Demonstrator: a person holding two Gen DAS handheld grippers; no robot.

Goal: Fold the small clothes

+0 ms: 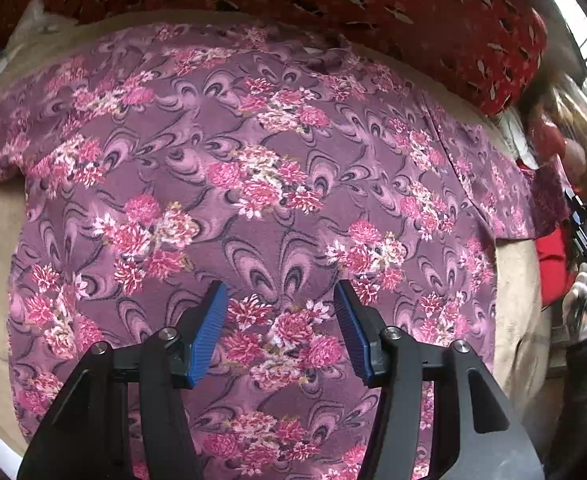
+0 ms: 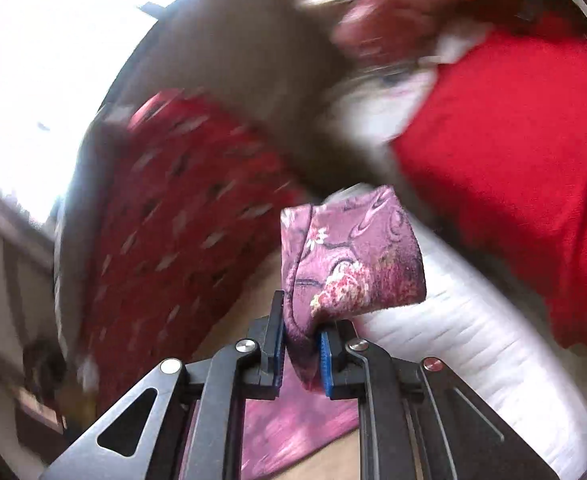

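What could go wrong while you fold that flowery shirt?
The right gripper pinches only a small bunch of the flowery shirt, so it might slip out. The left gripper is open above the cloth, holding nothing down, so the shirt could drag or wrinkle. The red cushion sits close and might snag it.

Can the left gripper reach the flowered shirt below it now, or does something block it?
Probably yes. The left gripper hangs open directly over the flowered shirt, which lies spread flat, and nothing lies between its blue pads and the cloth.
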